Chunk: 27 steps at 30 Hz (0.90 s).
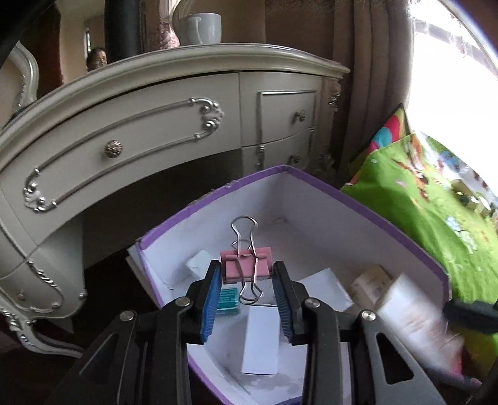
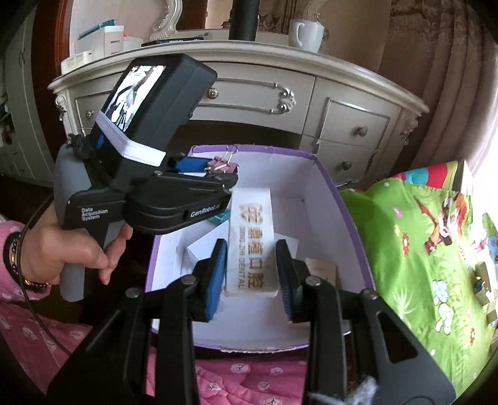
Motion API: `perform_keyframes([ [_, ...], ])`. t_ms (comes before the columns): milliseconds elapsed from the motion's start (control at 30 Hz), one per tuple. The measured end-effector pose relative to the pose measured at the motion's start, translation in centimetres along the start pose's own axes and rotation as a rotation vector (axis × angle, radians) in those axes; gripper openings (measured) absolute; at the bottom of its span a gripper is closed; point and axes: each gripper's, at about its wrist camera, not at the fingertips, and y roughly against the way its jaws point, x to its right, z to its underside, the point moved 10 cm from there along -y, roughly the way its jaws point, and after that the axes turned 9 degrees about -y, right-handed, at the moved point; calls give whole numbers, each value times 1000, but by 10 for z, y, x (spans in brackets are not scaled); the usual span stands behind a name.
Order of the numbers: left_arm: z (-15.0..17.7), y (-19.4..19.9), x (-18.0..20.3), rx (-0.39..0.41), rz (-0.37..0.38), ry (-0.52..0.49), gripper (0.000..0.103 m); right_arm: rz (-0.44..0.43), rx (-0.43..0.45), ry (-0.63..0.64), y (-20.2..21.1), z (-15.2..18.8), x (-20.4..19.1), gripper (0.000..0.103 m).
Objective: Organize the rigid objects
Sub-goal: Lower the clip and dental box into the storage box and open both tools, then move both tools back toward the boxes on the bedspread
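My left gripper point(image 1: 247, 272) is shut on a pink binder clip point(image 1: 246, 264) and holds it above the purple-rimmed white box point(image 1: 367, 215). The clip's wire handles stick up and down between the blue pads. In the right wrist view the left gripper point(image 2: 218, 174) hovers over the box's far left corner with the clip point(image 2: 222, 165). My right gripper point(image 2: 250, 268) holds a white dental box point(image 2: 250, 243) with gold lettering between its pads, over the purple box point(image 2: 342, 199). That white box shows blurred in the left wrist view point(image 1: 414, 314).
Inside the purple box lie several white cartons point(image 1: 260, 339), a teal packet point(image 1: 228, 299) and a beige carton point(image 1: 370, 282). A cream dresser point(image 1: 124, 124) with a mug point(image 1: 204, 28) stands behind. A green cartoon blanket point(image 2: 429, 249) lies right, pink bedding point(image 2: 249, 380) in front.
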Motion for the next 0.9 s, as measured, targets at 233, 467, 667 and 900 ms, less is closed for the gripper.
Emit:
perform_keyframes([
  [233,-14,12,1,51,-88,-33,90,10,65,-92,19,-5,25,77],
  [467,-25,17,41,58,-31,-101,90,121,140,-319,59,4,112,83],
  [667,-43,20,146,34,248,-220,90,349,162,-586,112,68,228,87],
  [900,-58,15,341,-69,646,-366,90,607,89,-911,184,184,351,87],
])
